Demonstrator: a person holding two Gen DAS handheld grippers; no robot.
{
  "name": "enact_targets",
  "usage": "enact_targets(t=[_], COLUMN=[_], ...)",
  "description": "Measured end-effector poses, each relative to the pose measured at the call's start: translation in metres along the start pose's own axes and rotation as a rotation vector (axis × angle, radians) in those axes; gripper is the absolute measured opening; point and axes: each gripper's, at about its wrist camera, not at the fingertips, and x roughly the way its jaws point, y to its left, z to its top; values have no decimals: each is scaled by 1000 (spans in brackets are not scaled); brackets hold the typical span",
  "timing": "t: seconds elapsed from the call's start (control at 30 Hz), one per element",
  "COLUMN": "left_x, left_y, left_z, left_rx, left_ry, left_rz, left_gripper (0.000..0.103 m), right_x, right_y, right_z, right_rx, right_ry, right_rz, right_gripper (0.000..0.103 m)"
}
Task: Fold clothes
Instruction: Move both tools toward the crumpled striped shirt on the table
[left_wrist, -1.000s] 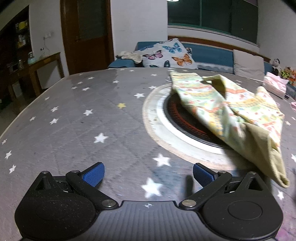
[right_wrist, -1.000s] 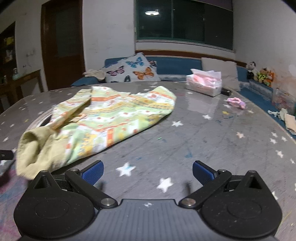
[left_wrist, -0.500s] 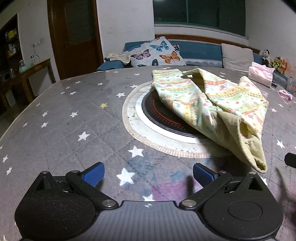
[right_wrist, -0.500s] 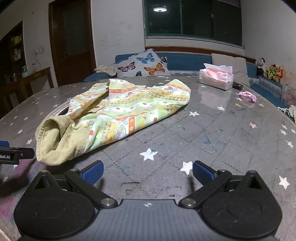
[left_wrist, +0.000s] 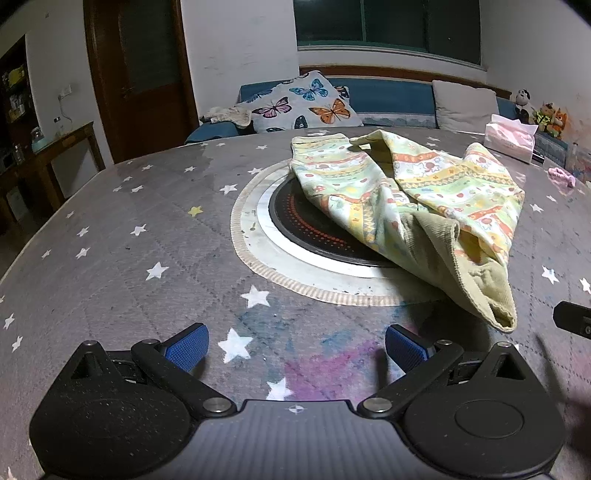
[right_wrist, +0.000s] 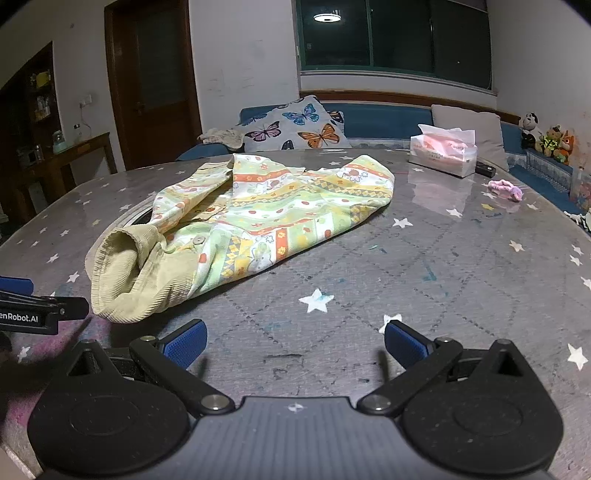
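A patterned green, yellow and orange child's garment (left_wrist: 417, 206) with an olive corduroy lining lies crumpled on the grey star-print table, partly over the round black hotplate (left_wrist: 306, 229). It also shows in the right wrist view (right_wrist: 258, 218). My left gripper (left_wrist: 295, 347) is open and empty, low over the table in front of the garment's left side. My right gripper (right_wrist: 295, 345) is open and empty, in front of the garment's near end. The left gripper's side (right_wrist: 33, 310) shows at the right wrist view's left edge.
A tissue box (right_wrist: 443, 155) stands at the far right of the table. A small pink cloth (right_wrist: 506, 189) lies near it. A sofa with a butterfly pillow (left_wrist: 303, 107) runs behind the table. The table edge curves off at the left.
Both grippers have pulled back toward the near table edge and lifted a little, so the garment looks farther off. The garment has not moved. Both stay open.
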Motion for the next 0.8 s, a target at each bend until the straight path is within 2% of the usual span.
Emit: enact_targets(t=[0.8], left_x=[-3], left_y=[-10], left_z=[-1], left_rx=[32], left_ry=[2], left_rz=[-6], left_gripper=[103], right_x=[-4], right_y=[2], right_z=[0], right_rx=[2], right_ry=[4], right_rz=[12], right_gripper=[103])
